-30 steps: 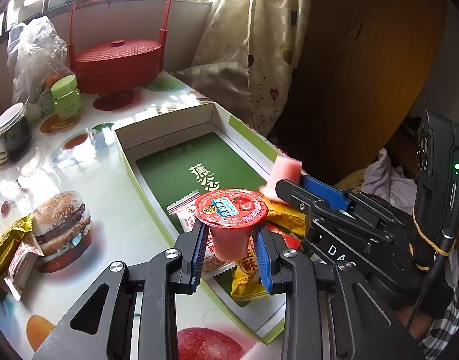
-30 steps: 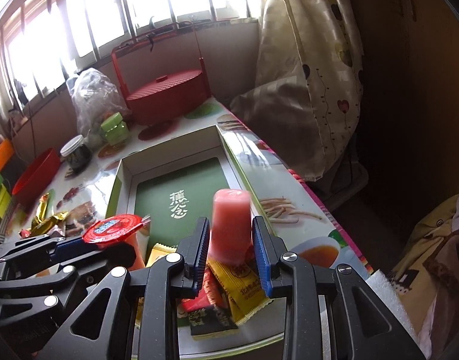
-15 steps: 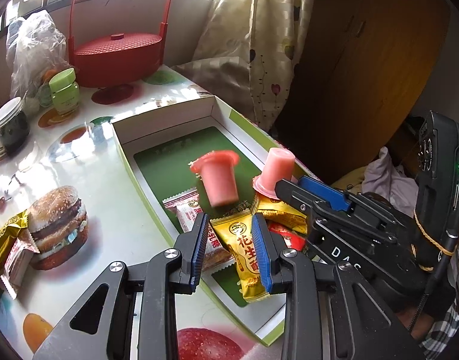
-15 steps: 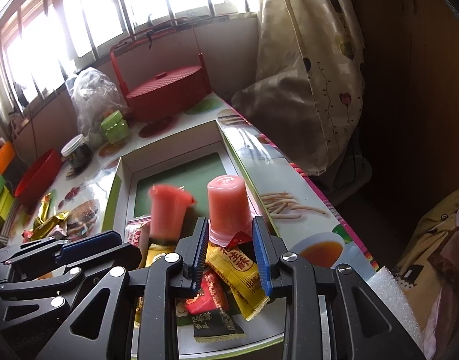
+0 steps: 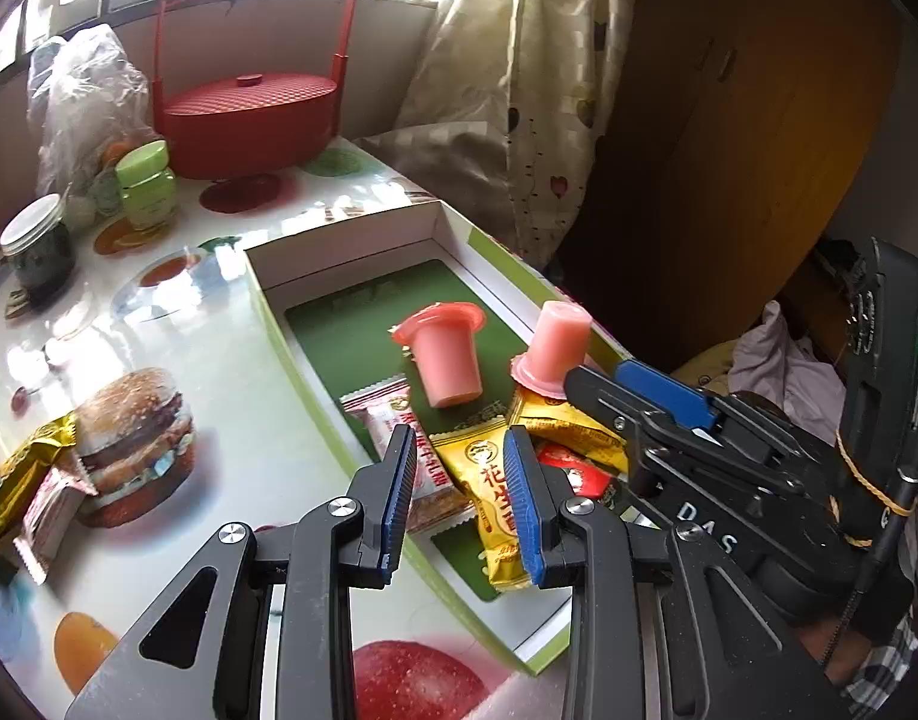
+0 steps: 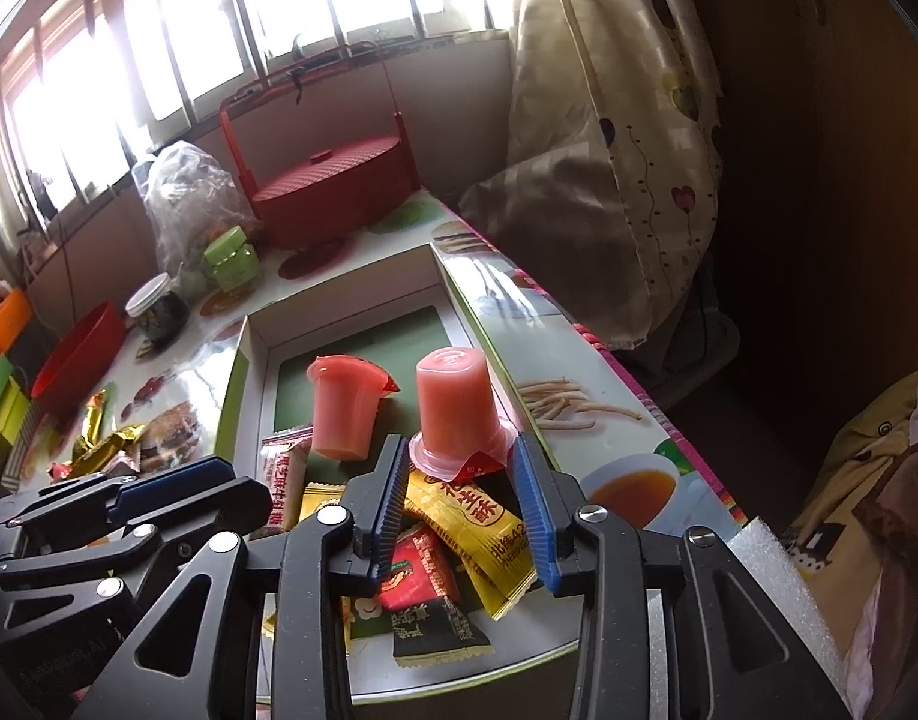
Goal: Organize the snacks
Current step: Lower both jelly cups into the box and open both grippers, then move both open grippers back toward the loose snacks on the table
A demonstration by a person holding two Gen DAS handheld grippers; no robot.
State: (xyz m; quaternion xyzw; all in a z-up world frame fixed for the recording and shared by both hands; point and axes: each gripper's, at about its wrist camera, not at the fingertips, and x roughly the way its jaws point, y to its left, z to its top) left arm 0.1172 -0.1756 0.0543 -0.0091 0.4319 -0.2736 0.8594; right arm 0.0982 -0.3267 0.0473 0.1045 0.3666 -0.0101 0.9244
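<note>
My left hand-held gripper (image 5: 459,495) hangs released and empty over the green-lined box (image 5: 363,234) near the surface's right edge. My right hand-held gripper (image 6: 462,483) is opening around an upside-down pink jelly cup (image 6: 456,414) standing on yellow snack packets (image 6: 471,510). A second jelly cup (image 6: 342,408) sits upright beside it.

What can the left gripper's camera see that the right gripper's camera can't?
Only the left wrist view shows the red apple and the orange printed on the table's near edge. Only the right wrist view shows the red bowl and the printed cup of tea. Both show the green box, the two pink jelly cups in it, and the red basket.
</note>
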